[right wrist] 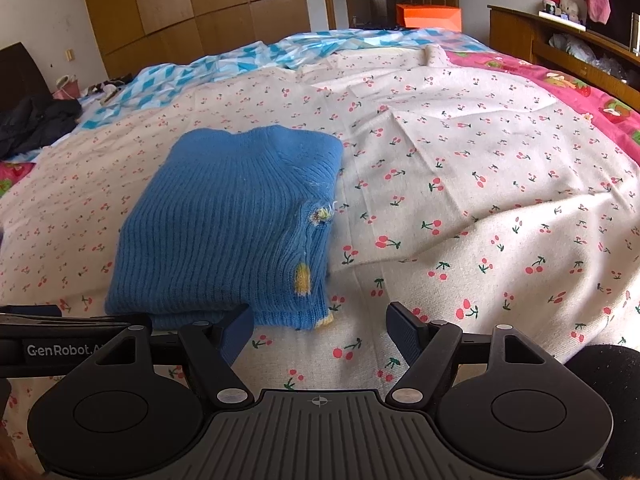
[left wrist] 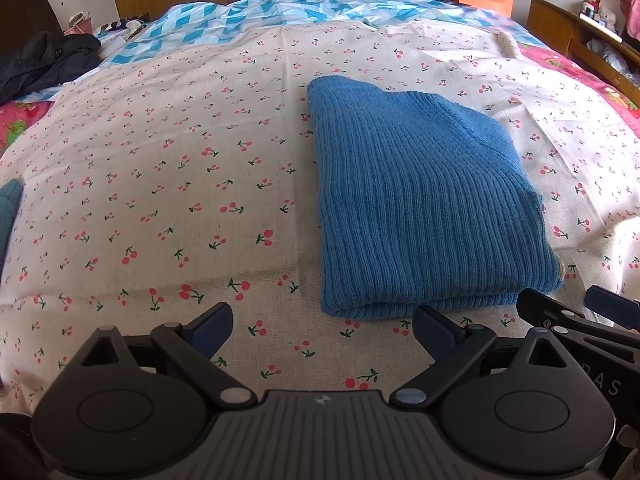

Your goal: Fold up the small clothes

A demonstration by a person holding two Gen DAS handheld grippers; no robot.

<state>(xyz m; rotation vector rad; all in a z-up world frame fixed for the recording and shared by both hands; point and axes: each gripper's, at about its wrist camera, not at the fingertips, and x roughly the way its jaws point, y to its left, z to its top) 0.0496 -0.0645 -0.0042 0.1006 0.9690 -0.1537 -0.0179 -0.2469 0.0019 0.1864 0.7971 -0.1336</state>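
Observation:
A blue ribbed knit sweater (left wrist: 420,200) lies folded into a compact rectangle on the cherry-print sheet (left wrist: 160,200). It also shows in the right wrist view (right wrist: 224,232), with a small yellow patch near its right edge. My left gripper (left wrist: 322,330) is open and empty, just in front of the sweater's near left corner. My right gripper (right wrist: 320,330) is open and empty, just in front of the sweater's near right corner. The right gripper's fingers (left wrist: 540,308) show at the right edge of the left wrist view.
A blue-and-white diamond quilt (left wrist: 240,20) lies at the far end of the bed. Dark clothes (left wrist: 44,60) sit at far left. A pink printed cover (right wrist: 580,92) runs along the right side. A wooden headboard shelf (right wrist: 560,36) stands at right. Another teal garment (left wrist: 8,208) peeks in at left.

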